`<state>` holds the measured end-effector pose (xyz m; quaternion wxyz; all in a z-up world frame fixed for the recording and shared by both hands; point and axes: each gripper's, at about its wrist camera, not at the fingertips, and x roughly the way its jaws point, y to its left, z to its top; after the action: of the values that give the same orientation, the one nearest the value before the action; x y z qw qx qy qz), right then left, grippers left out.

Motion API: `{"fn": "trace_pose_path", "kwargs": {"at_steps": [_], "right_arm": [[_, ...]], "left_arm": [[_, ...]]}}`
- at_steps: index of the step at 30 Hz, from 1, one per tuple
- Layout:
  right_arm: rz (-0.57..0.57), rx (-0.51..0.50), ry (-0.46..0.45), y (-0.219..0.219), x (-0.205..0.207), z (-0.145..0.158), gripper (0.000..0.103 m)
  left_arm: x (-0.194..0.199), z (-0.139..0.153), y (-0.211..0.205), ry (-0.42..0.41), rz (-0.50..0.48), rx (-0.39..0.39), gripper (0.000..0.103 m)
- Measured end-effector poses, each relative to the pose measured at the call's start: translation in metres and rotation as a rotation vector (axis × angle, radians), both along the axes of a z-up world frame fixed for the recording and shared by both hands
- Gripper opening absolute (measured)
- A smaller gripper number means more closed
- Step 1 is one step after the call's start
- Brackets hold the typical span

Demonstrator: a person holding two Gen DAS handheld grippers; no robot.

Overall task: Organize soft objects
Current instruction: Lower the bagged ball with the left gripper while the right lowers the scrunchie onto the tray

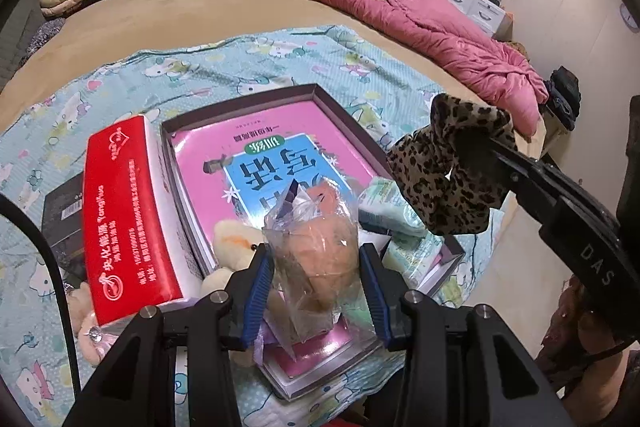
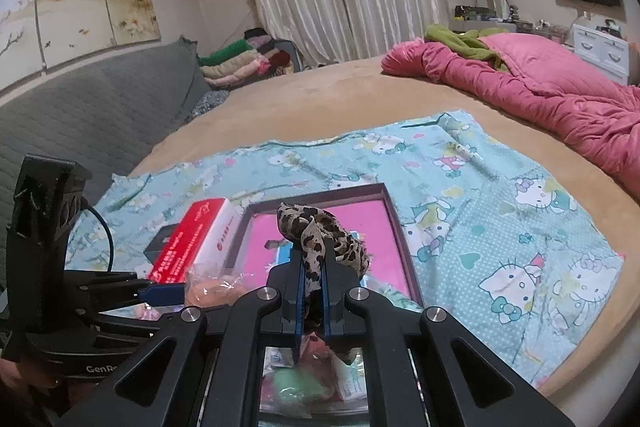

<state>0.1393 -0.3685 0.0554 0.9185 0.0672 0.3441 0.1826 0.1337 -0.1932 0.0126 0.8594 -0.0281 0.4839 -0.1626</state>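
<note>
Blue-padded left gripper [image 1: 316, 287] clamps one clear bag holding a peach soft toy [image 1: 316, 259]; the right gripper [image 2: 313, 291], fully closed, pinches one leopard-print fabric piece [image 2: 320, 239]. Both hang just above one shallow box [image 1: 344, 115] lined with a pink book, near the bed's edge. Delivery appears underway; next, each must lower and release inside. One red tissue pack [image 1: 128, 211] stands left.
</note>
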Motion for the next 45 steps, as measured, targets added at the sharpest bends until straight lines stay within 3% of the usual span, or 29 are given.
{"fn": "trace_pose_path", "kwargs": {"at_steps": [15, 22, 31, 40, 45], "right_arm": [[-0.062, -0.057, -0.026, -0.007, 0.005, -0.005, 0.006], [-0.018, -0.079, 0.035, 0.004, 0.014, -0.026, 0.006], [0.048, 0.12, 0.179, 0.007, 0.025, -0.058, 0.008], [0.056, 0.228, 0.254, 0.006, 0.031, -0.075, 0.009], [0.067, 0.235, 0.26, 0.012, 0.03, -0.077, 0.013]], "left_arm": [[0.009, -0.021, -0.005, 0.037, -0.01, 0.02, 0.044], [0.009, -0.025, -0.006, 0.04, -0.012, 0.027, 0.044], [0.009, -0.025, -0.006, 0.042, -0.012, 0.028, 0.044], [0.008, -0.025, -0.007, 0.039, -0.012, 0.038, 0.044], [0.008, -0.025, -0.006, 0.04, -0.012, 0.043, 0.044]]}}
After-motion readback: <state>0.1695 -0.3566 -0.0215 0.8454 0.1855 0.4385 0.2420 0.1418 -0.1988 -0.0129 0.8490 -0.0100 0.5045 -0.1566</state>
